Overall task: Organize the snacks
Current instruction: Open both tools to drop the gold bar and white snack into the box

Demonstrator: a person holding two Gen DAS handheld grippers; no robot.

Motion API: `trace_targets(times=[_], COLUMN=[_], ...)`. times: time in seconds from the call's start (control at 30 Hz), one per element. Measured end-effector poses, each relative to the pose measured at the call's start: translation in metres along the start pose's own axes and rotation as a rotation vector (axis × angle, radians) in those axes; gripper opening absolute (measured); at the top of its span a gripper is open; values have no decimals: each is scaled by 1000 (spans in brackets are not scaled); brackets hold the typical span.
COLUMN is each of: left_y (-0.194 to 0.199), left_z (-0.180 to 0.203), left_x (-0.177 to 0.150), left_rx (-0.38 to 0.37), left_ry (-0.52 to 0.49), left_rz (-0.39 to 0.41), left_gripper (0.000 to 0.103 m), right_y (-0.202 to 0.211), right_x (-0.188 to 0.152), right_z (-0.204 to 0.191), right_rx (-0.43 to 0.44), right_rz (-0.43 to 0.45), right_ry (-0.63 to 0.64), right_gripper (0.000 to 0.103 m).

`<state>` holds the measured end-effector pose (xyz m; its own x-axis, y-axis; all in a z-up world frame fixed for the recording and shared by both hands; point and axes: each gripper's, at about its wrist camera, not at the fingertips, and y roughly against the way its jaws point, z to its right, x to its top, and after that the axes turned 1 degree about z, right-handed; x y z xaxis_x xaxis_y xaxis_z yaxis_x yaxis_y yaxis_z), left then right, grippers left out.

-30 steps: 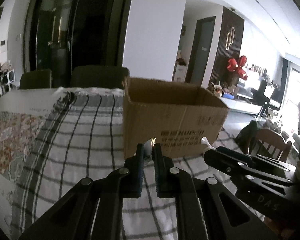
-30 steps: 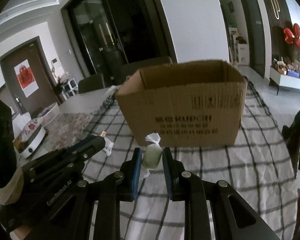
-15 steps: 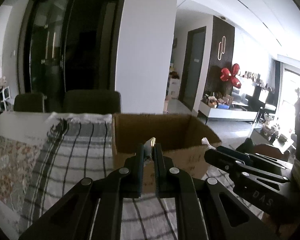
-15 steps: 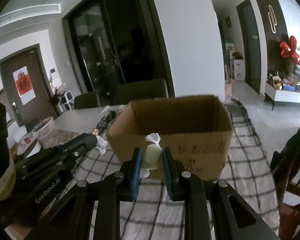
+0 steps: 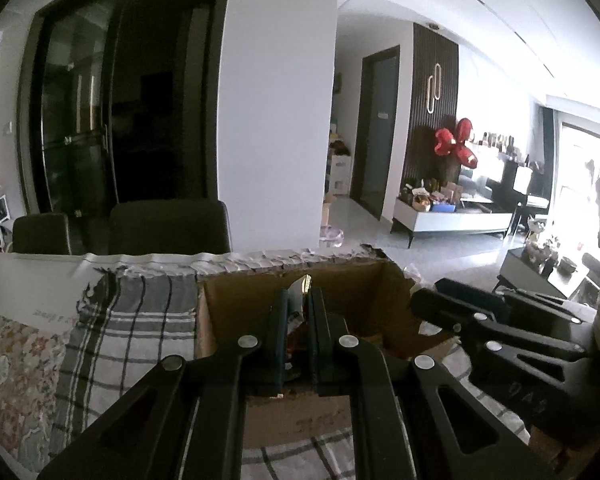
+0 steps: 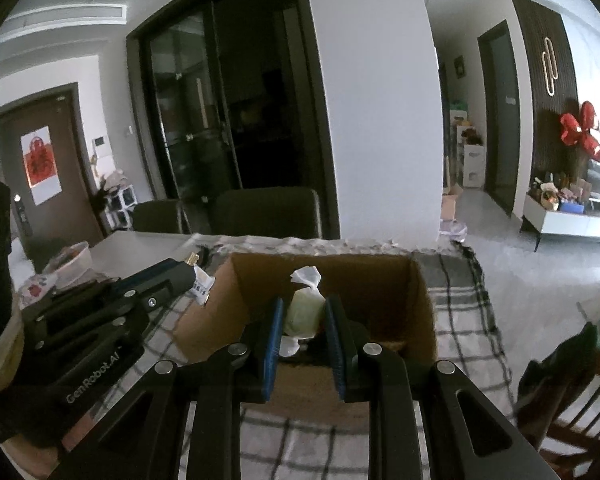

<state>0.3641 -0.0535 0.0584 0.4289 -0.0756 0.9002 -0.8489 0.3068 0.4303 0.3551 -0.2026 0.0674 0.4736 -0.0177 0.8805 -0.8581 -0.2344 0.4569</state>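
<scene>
An open cardboard box [image 5: 236,308] [image 6: 420,312] stands on the checked tablecloth. My left gripper [image 5: 299,304] is shut on a thin foil-wrapped snack [image 5: 301,289] and holds it over the box opening. It also shows at the left of the right wrist view [image 6: 180,276], where the snack [image 6: 201,286] sticks out white. My right gripper [image 6: 305,312] is shut on a pale green wrapped candy [image 6: 305,310] with a twisted white top, above the box's inside. It also shows in the left wrist view [image 5: 424,304].
The checked cloth [image 5: 132,320] covers a patterned table [image 5: 8,364]. Dark chairs [image 5: 168,226] stand behind the table. A white bowl [image 6: 74,258] sits far left. A wooden chair [image 6: 572,400] is at the right.
Both grippers have risen and moved forward with their snacks. They were in front of the box's side; now they hang over its open top.
</scene>
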Motion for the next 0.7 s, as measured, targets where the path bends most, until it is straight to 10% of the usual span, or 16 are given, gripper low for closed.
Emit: trace_targets(times=[0.7], left_y=[21], left_z=[-6], left_x=[-13], left_rx=[124], left_ry=[9], left_rz=[-54], left_gripper=[55], right_y=[9], right_x=[-10], right_z=[12], right_rx=[-98], right_rz=[-24], right_ry=[-22], right_gripper=[49])
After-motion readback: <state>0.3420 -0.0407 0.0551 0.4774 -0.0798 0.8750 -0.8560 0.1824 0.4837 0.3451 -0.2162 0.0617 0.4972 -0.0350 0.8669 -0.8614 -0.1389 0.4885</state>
